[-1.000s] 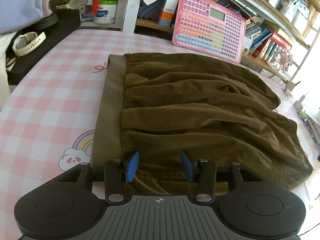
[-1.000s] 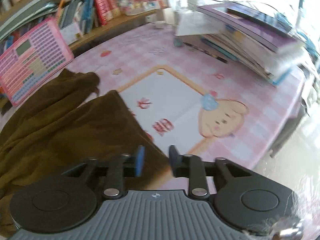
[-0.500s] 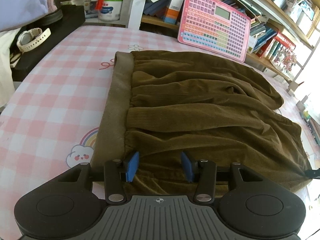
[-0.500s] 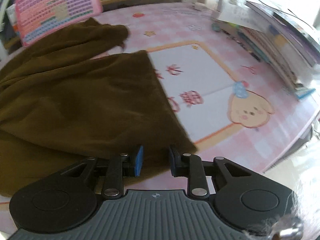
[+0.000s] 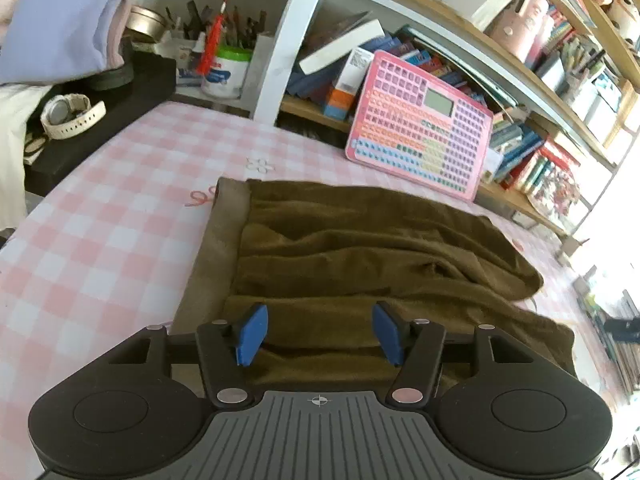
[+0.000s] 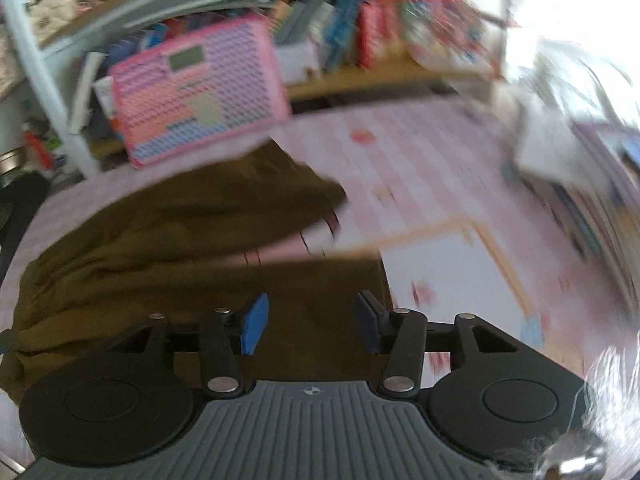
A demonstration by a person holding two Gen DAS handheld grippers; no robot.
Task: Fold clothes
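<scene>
Two grippers (both agape), left gripper (image 5: 318,332), right gripper (image 6: 310,326), above brown skirt (image 5: 360,264)

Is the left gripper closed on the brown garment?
No, the left gripper is open, its blue pads apart above the brown garment.

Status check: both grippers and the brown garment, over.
Left gripper open, over waistband end. Right gripper open, over hem end. Brown corduroy garment lies rumpled, unfolded, on pink checked tablecloth. Nothing on it.

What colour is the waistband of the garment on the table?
The waistband is grey-olive, paler than the brown garment. The left wrist view shows it best.
</scene>
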